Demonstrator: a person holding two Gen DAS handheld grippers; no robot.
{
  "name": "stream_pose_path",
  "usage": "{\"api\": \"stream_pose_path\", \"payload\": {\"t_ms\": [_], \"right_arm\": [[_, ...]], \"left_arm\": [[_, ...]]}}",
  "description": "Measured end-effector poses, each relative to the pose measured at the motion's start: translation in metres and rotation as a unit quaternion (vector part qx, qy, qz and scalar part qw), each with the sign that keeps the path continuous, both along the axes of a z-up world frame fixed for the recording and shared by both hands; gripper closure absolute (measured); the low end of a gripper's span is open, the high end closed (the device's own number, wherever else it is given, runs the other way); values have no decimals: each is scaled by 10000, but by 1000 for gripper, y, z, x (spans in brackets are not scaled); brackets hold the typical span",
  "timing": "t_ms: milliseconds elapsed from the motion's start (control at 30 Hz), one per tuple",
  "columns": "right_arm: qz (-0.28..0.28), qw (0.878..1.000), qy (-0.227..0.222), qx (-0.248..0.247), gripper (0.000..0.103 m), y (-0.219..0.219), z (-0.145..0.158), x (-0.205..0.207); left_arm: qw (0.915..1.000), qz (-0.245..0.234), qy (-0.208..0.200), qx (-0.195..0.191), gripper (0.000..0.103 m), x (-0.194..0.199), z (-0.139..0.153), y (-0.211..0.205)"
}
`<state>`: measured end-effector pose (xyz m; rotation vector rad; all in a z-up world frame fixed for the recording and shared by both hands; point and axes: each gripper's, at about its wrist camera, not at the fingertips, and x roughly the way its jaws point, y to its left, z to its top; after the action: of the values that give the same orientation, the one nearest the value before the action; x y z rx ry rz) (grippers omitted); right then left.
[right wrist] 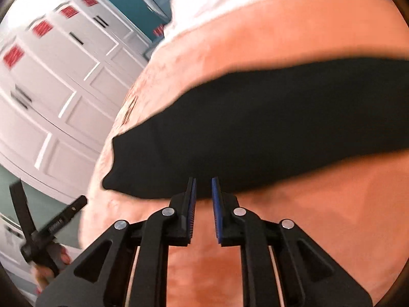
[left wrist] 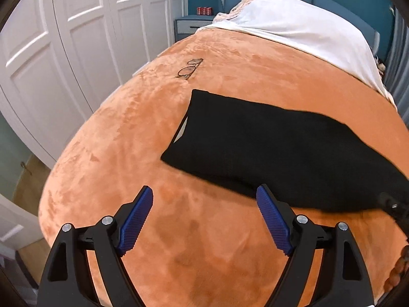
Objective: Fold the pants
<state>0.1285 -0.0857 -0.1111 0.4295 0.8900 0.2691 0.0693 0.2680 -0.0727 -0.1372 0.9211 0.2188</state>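
Black pants (left wrist: 268, 148) lie flat in a long folded strip on the orange blanket (left wrist: 153, 133). My left gripper (left wrist: 204, 199) is wide open and empty, just above the blanket near the strip's near edge. In the blurred right wrist view the pants (right wrist: 255, 133) fill the middle. My right gripper (right wrist: 203, 186) has its jaws nearly together with a narrow gap, tips at the strip's near edge; nothing shows between them. The left gripper's body (right wrist: 43, 232) shows at the lower left of that view.
Eyeglasses (left wrist: 189, 68) lie on the blanket beyond the pants. A white sheet (left wrist: 294, 25) covers the head of the bed. White wardrobe doors (left wrist: 64, 38) stand left of the bed. A blue nightstand (left wrist: 191, 25) with red cans stands behind.
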Motion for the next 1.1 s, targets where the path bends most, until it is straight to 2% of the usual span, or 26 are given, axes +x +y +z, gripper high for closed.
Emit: {"api": "stream_pose_path", "payload": {"t_ms": [33,100,133,167,233,300,333,400,433,533,633,667,767,833,867,933,1000,1100], "right_arm": [[11,9999,45,-113,90,-7,-4,9],[82,9972,543,-505,90,-16,-32,16],[272,9925,875,-815,94,-14,-52,20],[324,9914,824,-967,94,-12,-54,15],[436,9899,429,-1280,90,2,-31,4],[1006,9817,-200,-1603,89,44,-3,0],[1343,9755,-346,-1707,88,64,2,3],[2003,9596,-593,-1884,82,113,8,7],[2436,9473,-745,-1943,82,146,6,10],[3107,9268,-664,-2002,83,215,-19,25],[3413,9148,-298,-2139,86,272,-54,42],[3415,9137,-188,-2192,88,276,-63,42],[3272,9158,-236,-2319,89,292,-67,51],[3269,9194,-164,-2179,94,305,-63,60],[3247,9228,-113,-2070,94,298,-55,61],[3190,9377,-90,-1377,94,282,-34,64],[2831,9539,-259,-958,94,256,-9,63],[1883,9780,-314,-844,87,157,6,49]], "left_arm": [[10000,75,26,-58,23,4,-2,1],[9989,318,201,-264,23,16,-8,4],[9983,392,275,-337,23,19,-10,5],[9979,419,318,-389,23,20,-11,6],[9980,435,312,-345,23,16,-11,7],[9982,460,306,-216,22,5,-13,13],[9979,527,341,-172,22,-3,-16,18],[9971,625,388,-187,22,-15,-20,28],[9965,688,432,-177,23,-24,-22,34],[9954,797,527,-30,23,-42,-26,50],[9952,798,557,138,22,-54,-27,64],[9951,787,573,185,23,-57,-27,68],[9953,747,587,199,23,-61,-29,76],[9957,693,592,161,23,-60,-29,77],[9962,644,578,138,23,-58,-28,75],[9968,573,552,105,23,-53,-25,69],[9982,395,440,-25,23,-47,-18,58],[9996,120,266,-68,22,-44,-10,36]]}}
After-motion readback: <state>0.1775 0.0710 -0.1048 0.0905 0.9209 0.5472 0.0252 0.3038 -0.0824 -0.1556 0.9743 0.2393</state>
